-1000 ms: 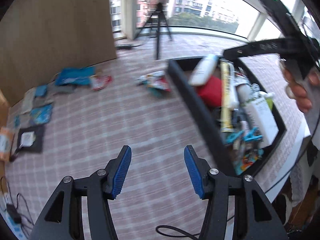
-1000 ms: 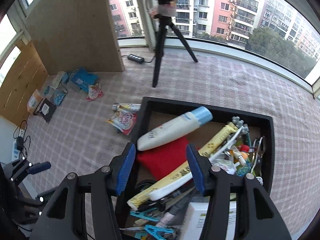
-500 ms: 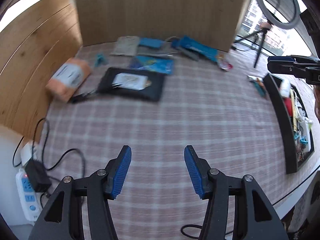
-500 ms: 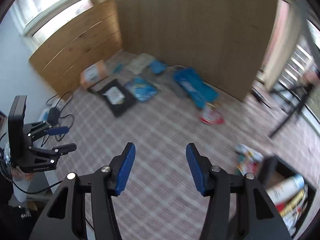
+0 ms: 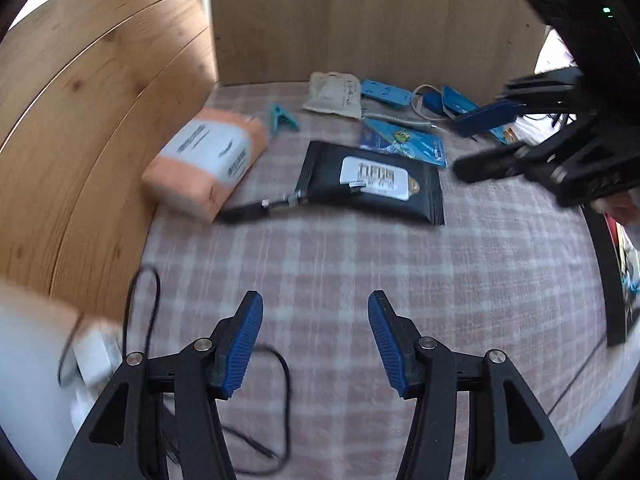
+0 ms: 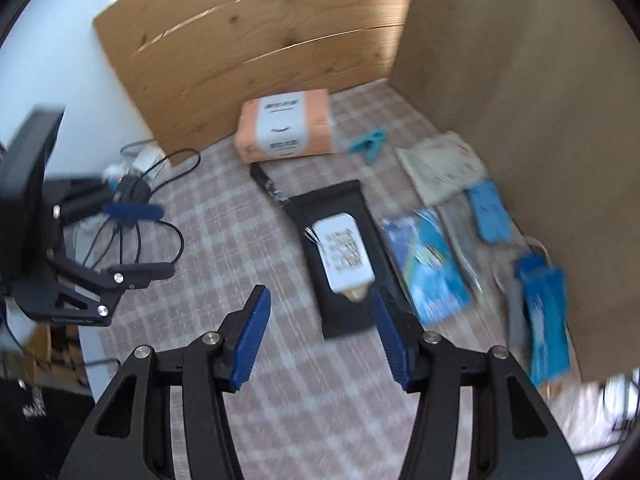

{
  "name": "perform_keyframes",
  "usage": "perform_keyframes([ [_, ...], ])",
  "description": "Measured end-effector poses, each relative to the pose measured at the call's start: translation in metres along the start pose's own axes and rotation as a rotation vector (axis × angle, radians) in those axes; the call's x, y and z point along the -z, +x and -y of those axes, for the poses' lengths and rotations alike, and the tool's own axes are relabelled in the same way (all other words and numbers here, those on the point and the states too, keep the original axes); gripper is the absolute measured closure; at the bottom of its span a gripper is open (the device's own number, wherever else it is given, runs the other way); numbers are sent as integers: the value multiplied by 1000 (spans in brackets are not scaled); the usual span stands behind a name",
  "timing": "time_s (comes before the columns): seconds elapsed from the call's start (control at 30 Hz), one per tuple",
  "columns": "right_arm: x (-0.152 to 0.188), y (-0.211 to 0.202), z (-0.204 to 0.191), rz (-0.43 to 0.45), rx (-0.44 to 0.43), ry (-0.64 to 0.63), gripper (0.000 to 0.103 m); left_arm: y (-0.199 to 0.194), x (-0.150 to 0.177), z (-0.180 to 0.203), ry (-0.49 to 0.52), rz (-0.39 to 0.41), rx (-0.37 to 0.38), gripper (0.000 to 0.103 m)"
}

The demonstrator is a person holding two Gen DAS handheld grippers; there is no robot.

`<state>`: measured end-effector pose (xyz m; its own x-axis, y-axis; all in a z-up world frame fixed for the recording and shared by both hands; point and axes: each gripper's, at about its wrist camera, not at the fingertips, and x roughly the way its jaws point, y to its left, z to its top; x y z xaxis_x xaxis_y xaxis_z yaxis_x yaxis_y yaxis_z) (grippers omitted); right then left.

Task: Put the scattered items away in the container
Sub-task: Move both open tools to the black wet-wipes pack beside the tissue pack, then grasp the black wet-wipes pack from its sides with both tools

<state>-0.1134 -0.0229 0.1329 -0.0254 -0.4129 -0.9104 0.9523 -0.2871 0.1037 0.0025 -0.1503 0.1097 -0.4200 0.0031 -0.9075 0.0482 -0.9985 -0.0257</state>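
Both grippers are open and empty above the checked cloth. A black wipes pack with a white label lies ahead of my left gripper; in the right wrist view the pack lies just beyond my right gripper. An orange tissue pack sits by the wooden wall. A black pen lies between them. A teal clip, a beige pouch and blue packets lie farther back. The black container's wall shows at the right edge.
Wooden panels wall in the left and back. A white power strip with black cables sits at the near left. My right gripper shows in the left wrist view, hovering right of the wipes pack.
Both grippers have swung away from the container and moved closer to the scattered items by the wooden walls. The right gripper has come in over the wipes pack. Both remain open.
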Motion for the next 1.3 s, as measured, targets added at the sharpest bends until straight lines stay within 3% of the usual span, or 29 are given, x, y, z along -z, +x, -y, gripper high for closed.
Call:
perform_keyframes([
  [0.1, -13, 24, 1, -27, -32, -55, 44, 10, -10, -5, 28, -18, 10, 50],
  [0.33, -32, 69, 7, -78, -46, -122, 43, 32, -6, -11, -45, -69, 29, 50],
  [0.53, -41, 93, 14, -98, -33, -133, 43, 30, 1, -10, -85, -57, 43, 50],
  [0.63, -43, 96, 14, -87, -44, -137, 35, 31, 0, -13, -109, -50, 44, 50],
  [0.8, -37, 98, 6, -90, -25, -175, 26, 39, -7, -20, -117, -57, 35, 50],
  [0.93, -29, 98, 6, -89, -9, -174, 25, 44, -11, -22, -132, -65, 56, 50],
  [1.0, -22, 105, 11, -134, -12, -146, 23, 47, -11, -22, -138, -69, 67, 51],
  [1.3, 11, 89, 2, -100, 46, -128, 31, 64, -24, -8, -127, -88, 123, 51],
])
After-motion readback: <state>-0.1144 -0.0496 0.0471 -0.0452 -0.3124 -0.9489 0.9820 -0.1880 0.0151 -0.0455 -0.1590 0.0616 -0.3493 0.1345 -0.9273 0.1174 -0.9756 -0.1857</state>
